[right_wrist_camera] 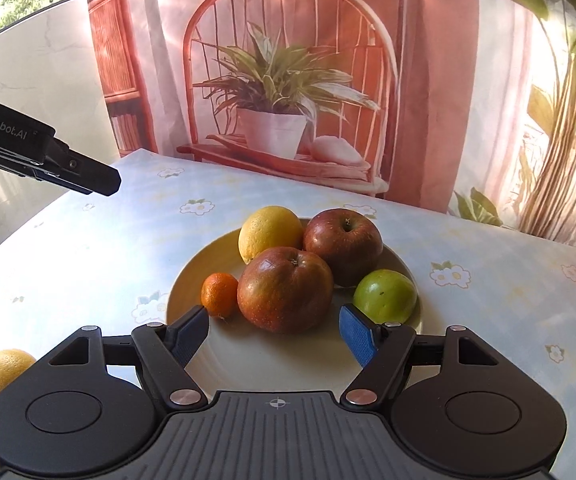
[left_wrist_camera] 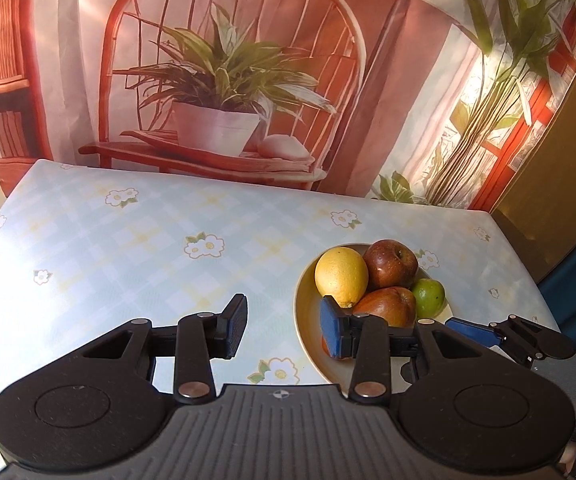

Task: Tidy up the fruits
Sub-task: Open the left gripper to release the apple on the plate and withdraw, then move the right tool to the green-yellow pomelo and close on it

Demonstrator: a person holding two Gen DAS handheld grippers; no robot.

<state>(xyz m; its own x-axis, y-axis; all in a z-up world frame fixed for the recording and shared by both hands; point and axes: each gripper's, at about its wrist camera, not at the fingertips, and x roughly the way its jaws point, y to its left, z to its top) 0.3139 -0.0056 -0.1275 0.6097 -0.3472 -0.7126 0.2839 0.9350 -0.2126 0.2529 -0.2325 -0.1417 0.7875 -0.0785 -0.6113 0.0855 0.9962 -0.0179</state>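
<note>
A cream plate (right_wrist_camera: 247, 360) holds a lemon (right_wrist_camera: 269, 232), two red apples (right_wrist_camera: 285, 288) (right_wrist_camera: 344, 244), a small orange (right_wrist_camera: 219, 294) and a green fruit (right_wrist_camera: 386, 294). My right gripper (right_wrist_camera: 273, 322) hovers open over the plate's near side, nothing between its fingers, the front apple just beyond them. My left gripper (left_wrist_camera: 283, 330) is open over the tablecloth left of the plate (left_wrist_camera: 308, 312), its right finger (left_wrist_camera: 334, 334) overlapping the rim in front of the lemon (left_wrist_camera: 342, 276). A second lemon (right_wrist_camera: 9, 368) lies on the table at the lower left.
The table wears a light blue flowered cloth (left_wrist_camera: 147, 248) and ends at a printed backdrop of a chair and plant (left_wrist_camera: 223, 80). Part of my right gripper (left_wrist_camera: 488, 332) shows beside the plate. The left gripper's body (right_wrist_camera: 47, 156) juts in from the left.
</note>
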